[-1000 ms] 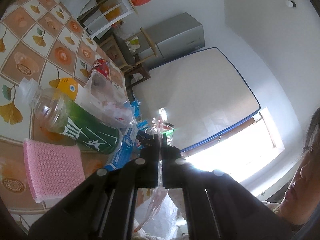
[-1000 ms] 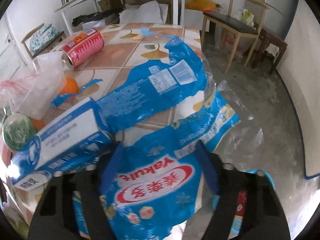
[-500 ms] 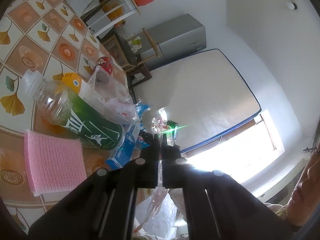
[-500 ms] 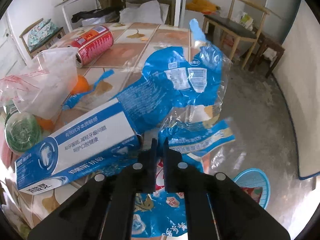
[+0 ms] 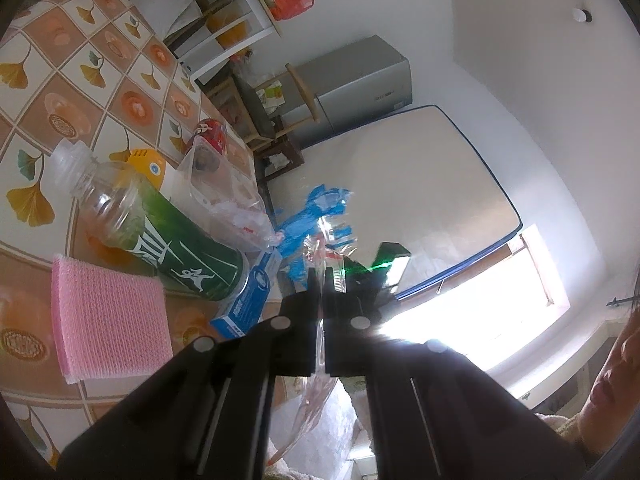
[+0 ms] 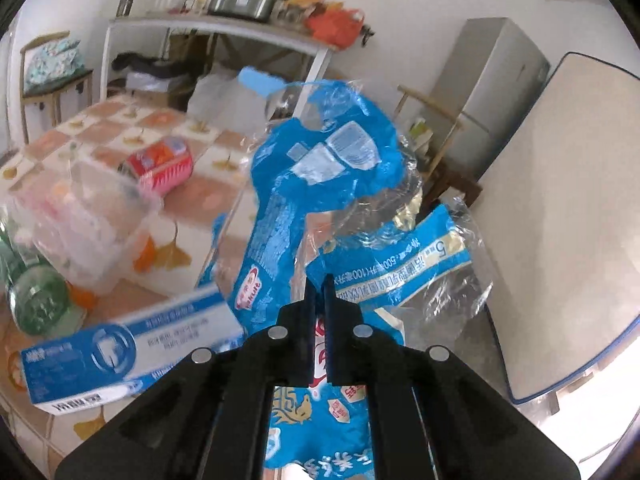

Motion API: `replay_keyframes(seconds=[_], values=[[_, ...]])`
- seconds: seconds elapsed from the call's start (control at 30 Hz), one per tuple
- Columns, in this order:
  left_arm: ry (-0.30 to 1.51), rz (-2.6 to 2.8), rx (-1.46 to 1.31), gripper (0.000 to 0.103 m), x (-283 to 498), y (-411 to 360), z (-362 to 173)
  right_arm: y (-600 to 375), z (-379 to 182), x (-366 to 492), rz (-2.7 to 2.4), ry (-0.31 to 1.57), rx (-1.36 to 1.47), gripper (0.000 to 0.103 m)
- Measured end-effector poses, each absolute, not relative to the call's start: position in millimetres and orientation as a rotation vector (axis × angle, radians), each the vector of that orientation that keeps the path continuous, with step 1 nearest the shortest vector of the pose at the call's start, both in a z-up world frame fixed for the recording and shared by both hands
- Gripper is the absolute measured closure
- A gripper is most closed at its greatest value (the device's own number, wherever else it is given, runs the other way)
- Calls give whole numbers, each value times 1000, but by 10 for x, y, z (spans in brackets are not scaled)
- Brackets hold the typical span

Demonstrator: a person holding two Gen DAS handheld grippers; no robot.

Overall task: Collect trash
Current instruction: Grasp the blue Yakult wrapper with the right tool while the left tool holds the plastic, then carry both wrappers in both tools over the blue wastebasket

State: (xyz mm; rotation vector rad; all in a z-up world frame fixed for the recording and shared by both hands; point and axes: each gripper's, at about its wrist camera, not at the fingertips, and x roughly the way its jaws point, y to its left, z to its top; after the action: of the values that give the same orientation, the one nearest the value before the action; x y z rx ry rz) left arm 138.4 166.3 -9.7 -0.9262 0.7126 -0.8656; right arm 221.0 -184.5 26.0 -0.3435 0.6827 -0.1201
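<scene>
Both pinching plastic: right gripper (image 6: 319, 280) clamping the blue wrapper (image 6: 320, 168), dangling clear of the patterned table (image 6: 200, 196); left gripper (image 5: 322, 276) clenching a clear plastic bag (image 5: 316, 364). Lying beyond on the table: toothpaste box (image 6: 128, 352), green bottle (image 5: 160, 232), pink sponge (image 5: 108, 320), red can (image 6: 160, 164).

Left tongs (image 5: 321, 280) pinch clear plastic film (image 5: 319, 344) at centre frame; left of them a green bottle (image 5: 160, 232) and pink sponge (image 5: 110, 320) lie on the tiled worktop (image 5: 80, 80).
</scene>
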Motion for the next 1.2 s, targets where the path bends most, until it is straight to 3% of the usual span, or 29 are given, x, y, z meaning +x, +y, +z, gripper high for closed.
replay_keyframes(seconds=[0.37, 0.7, 1.0, 1.2], values=[[693, -877, -905, 102, 1308, 1494, 81, -2124, 725, 1643, -114, 584, -185, 99], [771, -945, -832, 102, 1504, 766, 253, -2605, 797, 948, -99, 559, 35, 99], [920, -1059, -642, 102, 1959, -734, 426, -3537, 490, 475, -305, 590, 180, 99], [1020, -1117, -479, 102, 2215, -1981, 379, -4196, -42, 346, -446, 681, 283, 99]])
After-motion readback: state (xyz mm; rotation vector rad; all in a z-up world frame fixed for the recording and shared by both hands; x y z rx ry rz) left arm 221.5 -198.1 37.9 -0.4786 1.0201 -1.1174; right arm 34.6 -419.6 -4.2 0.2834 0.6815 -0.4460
